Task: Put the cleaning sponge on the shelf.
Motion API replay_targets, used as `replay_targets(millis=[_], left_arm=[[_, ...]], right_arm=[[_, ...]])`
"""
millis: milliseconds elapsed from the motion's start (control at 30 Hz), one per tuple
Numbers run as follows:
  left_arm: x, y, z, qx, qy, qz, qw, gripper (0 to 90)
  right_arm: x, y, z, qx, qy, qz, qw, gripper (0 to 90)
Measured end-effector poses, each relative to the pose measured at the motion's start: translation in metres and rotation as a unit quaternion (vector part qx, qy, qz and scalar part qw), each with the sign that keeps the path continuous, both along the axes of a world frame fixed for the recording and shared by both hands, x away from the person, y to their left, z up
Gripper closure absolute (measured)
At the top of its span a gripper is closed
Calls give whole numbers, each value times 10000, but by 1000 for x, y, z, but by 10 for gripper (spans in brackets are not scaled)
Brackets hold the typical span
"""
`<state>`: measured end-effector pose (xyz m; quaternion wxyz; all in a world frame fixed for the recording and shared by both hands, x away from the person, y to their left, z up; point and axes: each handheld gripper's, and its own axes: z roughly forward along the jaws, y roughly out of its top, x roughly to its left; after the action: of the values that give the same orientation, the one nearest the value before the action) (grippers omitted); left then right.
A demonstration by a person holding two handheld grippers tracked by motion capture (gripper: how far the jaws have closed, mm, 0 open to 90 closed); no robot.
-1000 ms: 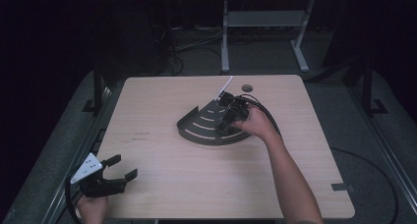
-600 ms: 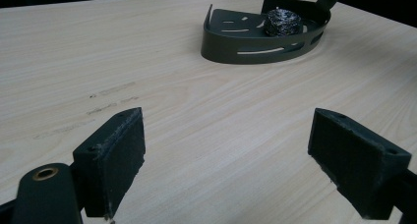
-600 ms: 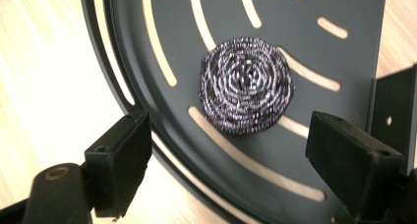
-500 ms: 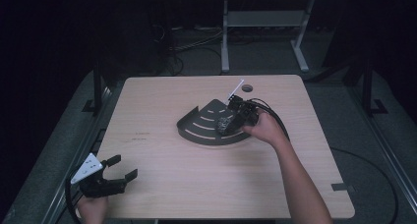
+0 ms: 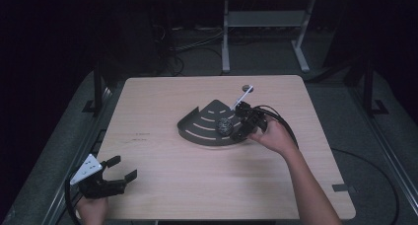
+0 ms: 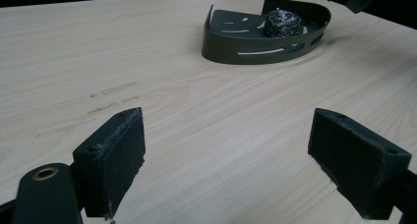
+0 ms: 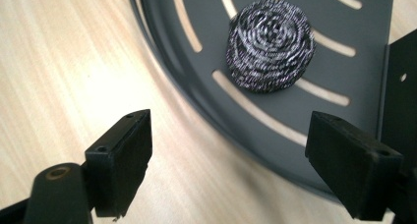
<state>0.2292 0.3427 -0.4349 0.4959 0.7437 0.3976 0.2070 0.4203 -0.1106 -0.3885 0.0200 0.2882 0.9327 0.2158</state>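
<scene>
1. Dark surroundings frame a light wooden desk [image 5: 197,185]; a metal stand [image 5: 261,32] sits on the floor beyond its far edge.
2. Near the middle of the desk lies a dark fan-shaped tray [image 5: 202,129] with curved slots and a low rim.
3. A round steel scouring pad [image 5: 225,125] rests inside the tray, toward its right-hand corner, touching the tray floor. The right gripper view shows the pad [image 7: 270,44] lying over two slots.
4. The right gripper [image 5: 240,122] is at the tray's right edge, just beside the pad. Its jaws stand wide apart with nothing between them; the pad lies ahead of them, untouched.
5. The left gripper [image 5: 120,168] is at the near left corner of the desk, well apart from the tray. Its jaws are spread wide over bare wood, clamping nothing.
6. A small round hole [image 5: 248,89] is visible in the desk behind the tray.
</scene>
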Motion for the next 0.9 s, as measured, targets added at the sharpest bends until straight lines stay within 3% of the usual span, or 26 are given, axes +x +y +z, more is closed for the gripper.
replay_targets(millis=[633, 900], left_arm=[[-1, -2, 1, 16, -24, -25, 10000, 134], [0, -3, 1, 24, -15, -50, 10000, 134]], right_arm=[[-38, -30, 0, 37, -70, -105, 9999, 175], [-54, -44, -9, 19, -13, -173, 9998, 175]])
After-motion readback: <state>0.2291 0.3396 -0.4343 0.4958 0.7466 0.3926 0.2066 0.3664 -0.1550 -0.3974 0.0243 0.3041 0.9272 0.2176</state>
